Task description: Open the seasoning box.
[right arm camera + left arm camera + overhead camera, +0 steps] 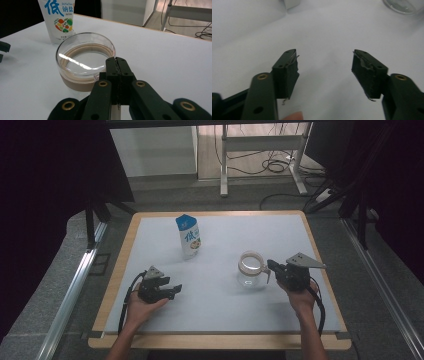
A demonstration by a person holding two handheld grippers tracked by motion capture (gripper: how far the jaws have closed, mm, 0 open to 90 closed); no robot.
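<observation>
A blue-and-white carton (189, 237) stands upright at the back middle of the white mat (220, 310). To its right sits a clear glass jar (251, 269) with a tan band. My right gripper (270, 266) is level at the jar's right side. In the right gripper view its jaws (116, 61) are shut together, their tips right against the jar (85, 57) rim, and I see nothing between the pads. The carton (57, 20) stands behind the jar. My left gripper (175, 289) rests low at the front left, open, with only bare mat between its jaws (325, 67).
The mat lies on a wooden-edged table (115, 280). Beyond the table's far edge stand a metal frame (260, 145) and loose cables on the floor (275, 165). The jar's base (404, 5) is at the top right of the left gripper view.
</observation>
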